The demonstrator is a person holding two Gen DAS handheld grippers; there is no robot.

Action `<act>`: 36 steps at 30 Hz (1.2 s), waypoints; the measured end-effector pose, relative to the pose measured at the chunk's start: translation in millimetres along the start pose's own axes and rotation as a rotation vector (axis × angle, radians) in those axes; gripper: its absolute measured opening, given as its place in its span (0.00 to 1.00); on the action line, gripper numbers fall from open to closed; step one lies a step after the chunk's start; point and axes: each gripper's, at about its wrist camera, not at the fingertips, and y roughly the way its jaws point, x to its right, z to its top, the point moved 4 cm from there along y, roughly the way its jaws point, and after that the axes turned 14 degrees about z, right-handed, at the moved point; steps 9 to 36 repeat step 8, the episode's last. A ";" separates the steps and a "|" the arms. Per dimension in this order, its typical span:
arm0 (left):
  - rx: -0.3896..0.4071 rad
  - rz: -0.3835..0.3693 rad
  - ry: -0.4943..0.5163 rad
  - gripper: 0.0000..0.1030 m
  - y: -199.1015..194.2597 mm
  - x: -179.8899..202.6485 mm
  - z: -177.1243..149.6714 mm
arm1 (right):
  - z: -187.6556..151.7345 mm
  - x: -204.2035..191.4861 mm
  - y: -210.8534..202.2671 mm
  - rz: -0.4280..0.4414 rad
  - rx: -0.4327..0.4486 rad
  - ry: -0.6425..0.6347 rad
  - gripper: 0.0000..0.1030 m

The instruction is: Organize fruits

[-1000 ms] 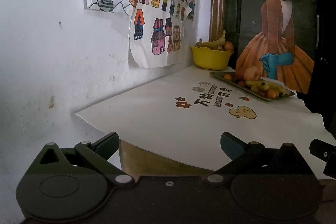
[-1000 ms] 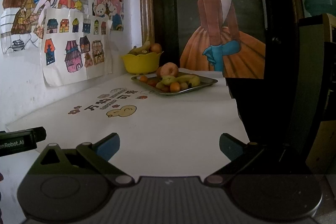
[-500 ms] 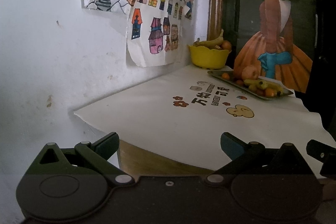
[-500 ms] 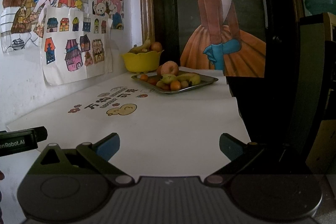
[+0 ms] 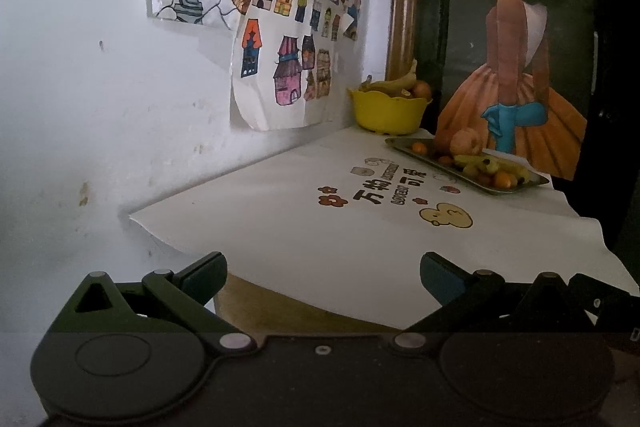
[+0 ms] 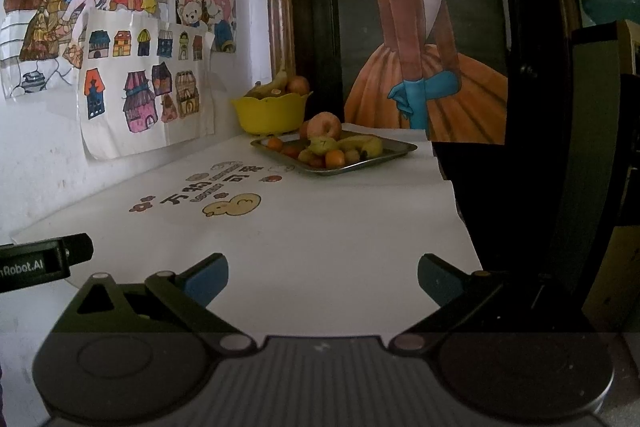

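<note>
With fruit lying both in the yellow bowl [image 6: 272, 113] and on the metal tray [image 6: 394, 154] at the table's far end, sorting looks partial, while the left gripper [image 5: 323, 275] and right gripper [image 6: 323, 275] hang spread and empty, well short.

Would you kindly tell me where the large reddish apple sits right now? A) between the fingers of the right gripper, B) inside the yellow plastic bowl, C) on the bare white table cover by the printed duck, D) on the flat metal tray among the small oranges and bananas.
D: the large reddish apple rests on the flat metal tray, in front of the yellow plastic bowl, while the right gripper is open and empty.
</note>
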 end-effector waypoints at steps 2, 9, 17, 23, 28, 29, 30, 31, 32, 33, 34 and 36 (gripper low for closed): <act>-0.001 0.003 0.000 0.99 0.4 -0.2 0.1 | 0.4 0.4 0.4 0.000 -0.001 0.001 1.00; -0.001 0.003 -0.001 0.99 0.4 0.2 0.1 | 0.0 0.5 1.9 0.002 -0.007 0.000 1.00; -0.001 0.003 -0.001 0.99 0.4 0.2 0.1 | 0.0 0.5 1.9 0.002 -0.007 0.000 1.00; -0.001 0.003 -0.001 0.99 0.4 0.2 0.1 | 0.0 0.5 1.9 0.002 -0.007 0.000 1.00; -0.001 0.003 -0.001 0.99 0.4 0.2 0.1 | 0.0 0.5 1.9 0.002 -0.007 0.000 1.00; -0.001 0.003 -0.001 0.99 0.4 0.2 0.1 | 0.0 0.5 1.9 0.002 -0.007 0.000 1.00; -0.001 0.003 -0.001 0.99 0.4 0.2 0.1 | 0.0 0.5 1.9 0.002 -0.007 0.000 1.00; -0.001 0.003 -0.001 0.99 0.4 0.2 0.1 | 0.0 0.5 1.9 0.002 -0.007 0.000 1.00; -0.001 0.003 -0.001 0.99 0.4 0.2 0.1 | 0.0 0.5 1.9 0.002 -0.007 0.000 1.00; -0.001 0.003 -0.001 0.99 0.4 0.2 0.1 | 0.0 0.5 1.9 0.002 -0.007 0.000 1.00; -0.001 0.003 -0.001 0.99 0.4 0.2 0.1 | 0.0 0.5 1.9 0.002 -0.007 0.000 1.00; -0.001 0.003 -0.001 0.99 0.4 0.2 0.1 | 0.0 0.5 1.9 0.002 -0.007 0.000 1.00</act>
